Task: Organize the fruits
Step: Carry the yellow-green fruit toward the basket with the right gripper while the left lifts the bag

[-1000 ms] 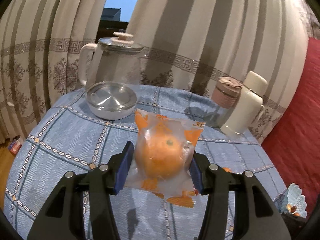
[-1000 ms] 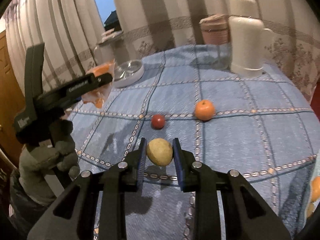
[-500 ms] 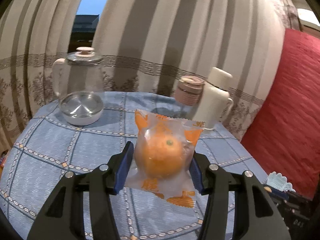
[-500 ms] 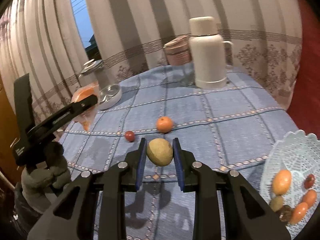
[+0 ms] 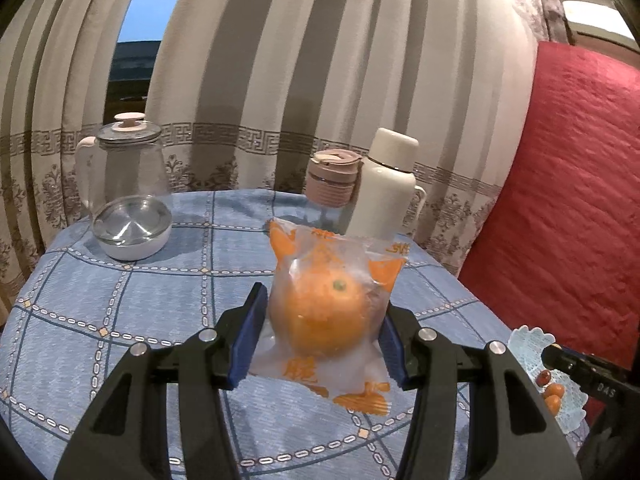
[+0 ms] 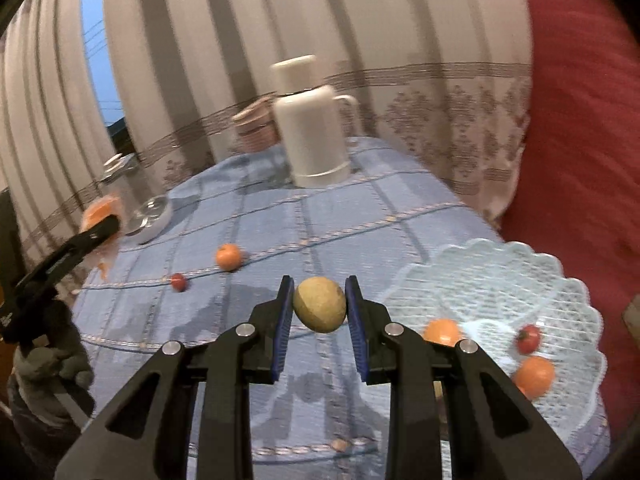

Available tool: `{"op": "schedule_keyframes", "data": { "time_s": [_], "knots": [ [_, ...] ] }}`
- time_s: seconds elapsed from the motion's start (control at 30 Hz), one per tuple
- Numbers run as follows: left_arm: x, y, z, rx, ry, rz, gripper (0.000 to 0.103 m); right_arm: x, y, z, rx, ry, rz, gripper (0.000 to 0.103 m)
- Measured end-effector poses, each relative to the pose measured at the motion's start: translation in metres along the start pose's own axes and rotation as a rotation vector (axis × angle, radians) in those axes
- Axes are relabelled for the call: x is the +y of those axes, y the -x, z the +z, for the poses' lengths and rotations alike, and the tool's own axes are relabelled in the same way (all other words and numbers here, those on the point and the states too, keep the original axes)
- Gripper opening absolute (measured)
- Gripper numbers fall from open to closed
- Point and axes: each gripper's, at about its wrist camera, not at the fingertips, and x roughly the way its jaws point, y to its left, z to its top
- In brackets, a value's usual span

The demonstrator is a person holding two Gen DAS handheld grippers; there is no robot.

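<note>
My left gripper (image 5: 322, 316) is shut on an orange in a clear plastic wrapper (image 5: 330, 312), held above the blue checked tablecloth (image 5: 120, 300). My right gripper (image 6: 319, 304) is shut on a yellow-green round fruit (image 6: 319, 304), held above the table just left of a pale lacy fruit plate (image 6: 520, 280). The plate holds several oranges and small red fruits, such as one orange (image 6: 534, 376). A loose orange (image 6: 228, 257) and a small red fruit (image 6: 178, 282) lie on the cloth. The plate also shows in the left wrist view (image 5: 532, 344).
A white thermos (image 5: 384, 192), a pink-lidded cup (image 5: 332, 184), a glass kettle (image 5: 124, 164) and a steel-lidded bowl (image 5: 132, 228) stand at the table's back. Striped curtains hang behind. A red cushion (image 5: 568, 200) is on the right. The left gripper shows in the right wrist view (image 6: 60, 260).
Both grippers have swung to the right with their fruit. The fruit plate has come fully into the right wrist view, close to the right gripper.
</note>
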Motion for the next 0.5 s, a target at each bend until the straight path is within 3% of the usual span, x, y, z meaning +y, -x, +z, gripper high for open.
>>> {"op": "schedule_keyframes", "data": {
  "time_s": [0.2,0.5],
  "knots": [
    [-0.011,0.003,-0.003,0.002,-0.023,-0.022,0.053,-0.033,0.004,-0.014,0.034,-0.052,-0.058,0.027],
    [-0.017,0.0,-0.007,0.019,-0.035,-0.029,0.053,-0.05,-0.003,-0.031,0.096,-0.079,-0.088,0.027]
  ]
}}
